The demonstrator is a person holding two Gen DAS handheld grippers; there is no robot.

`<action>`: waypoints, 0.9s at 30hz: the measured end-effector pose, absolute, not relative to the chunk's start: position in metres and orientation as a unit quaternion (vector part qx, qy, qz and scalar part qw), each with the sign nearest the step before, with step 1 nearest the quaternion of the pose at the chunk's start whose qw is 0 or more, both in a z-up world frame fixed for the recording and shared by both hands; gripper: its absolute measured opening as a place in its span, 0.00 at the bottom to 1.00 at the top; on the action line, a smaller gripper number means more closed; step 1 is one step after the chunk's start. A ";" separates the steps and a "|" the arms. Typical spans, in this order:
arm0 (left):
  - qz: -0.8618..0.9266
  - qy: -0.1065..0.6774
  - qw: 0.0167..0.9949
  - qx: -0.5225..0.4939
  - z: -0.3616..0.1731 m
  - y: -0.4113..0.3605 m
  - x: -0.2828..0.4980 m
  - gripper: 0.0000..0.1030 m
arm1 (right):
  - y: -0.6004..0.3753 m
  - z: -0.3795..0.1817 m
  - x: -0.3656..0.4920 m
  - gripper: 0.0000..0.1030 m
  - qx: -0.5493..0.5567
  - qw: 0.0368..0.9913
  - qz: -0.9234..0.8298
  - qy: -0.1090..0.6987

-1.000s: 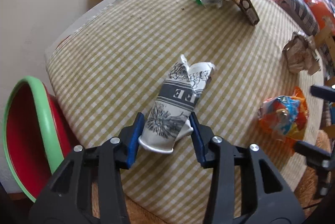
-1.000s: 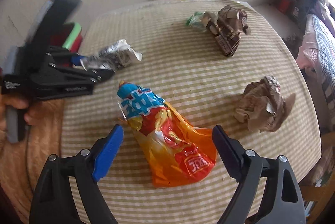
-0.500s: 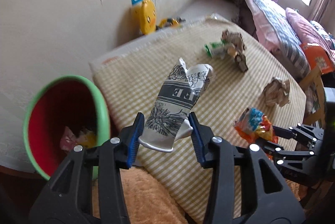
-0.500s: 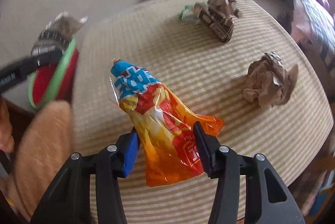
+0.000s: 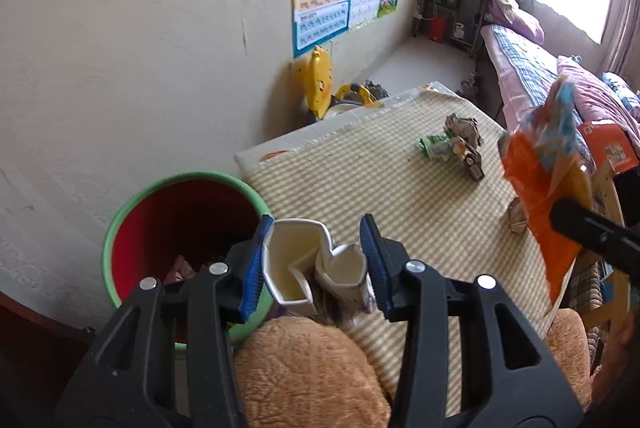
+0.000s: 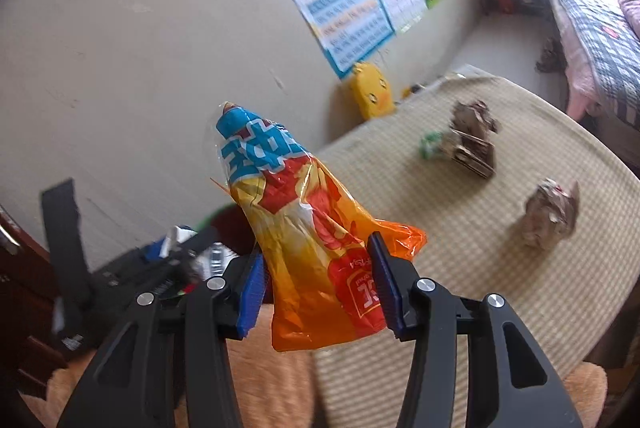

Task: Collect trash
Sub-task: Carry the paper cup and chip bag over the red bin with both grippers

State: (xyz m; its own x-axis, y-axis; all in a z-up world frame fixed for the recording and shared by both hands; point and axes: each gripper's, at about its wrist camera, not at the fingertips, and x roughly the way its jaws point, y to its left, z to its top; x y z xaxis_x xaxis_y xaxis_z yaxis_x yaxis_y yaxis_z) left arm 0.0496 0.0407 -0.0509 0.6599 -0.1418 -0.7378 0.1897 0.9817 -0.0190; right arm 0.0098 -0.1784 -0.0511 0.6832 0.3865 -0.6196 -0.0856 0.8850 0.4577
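Crushed paper cup [image 5: 316, 264], crinkly wrapper [image 6: 316, 240] now aloft

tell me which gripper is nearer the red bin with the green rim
Left. The left gripper, clamping a crushed paper cup, sits right beside the bin; the right gripper, holding the orange snack bag, is farther back over the table.

Bin [image 5: 120, 228] stands left of table [image 5: 360, 179].
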 end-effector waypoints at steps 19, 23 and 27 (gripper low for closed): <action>-0.028 0.401 0.915 -0.015 -0.055 0.118 0.054 0.41 | -0.101 -0.052 0.026 0.45 0.150 0.885 0.179 0.404; -0.016 0.405 0.914 -0.020 -0.059 0.130 0.057 0.41 | -0.089 -0.054 0.031 0.45 0.143 0.880 0.191 0.412; -0.004 0.412 0.911 -0.026 -0.066 0.144 0.060 0.41 | -0.073 -0.060 0.041 0.45 0.137 0.873 0.202 0.422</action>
State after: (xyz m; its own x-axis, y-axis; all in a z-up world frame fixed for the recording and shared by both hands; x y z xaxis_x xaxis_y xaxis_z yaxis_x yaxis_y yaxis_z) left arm 0.0601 0.1438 -0.0659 0.6613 -0.0278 -0.7496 -0.0148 0.9986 -0.0501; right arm 0.0413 -0.0733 -0.0601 0.5622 0.4683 -0.6816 -0.2370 0.8809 0.4097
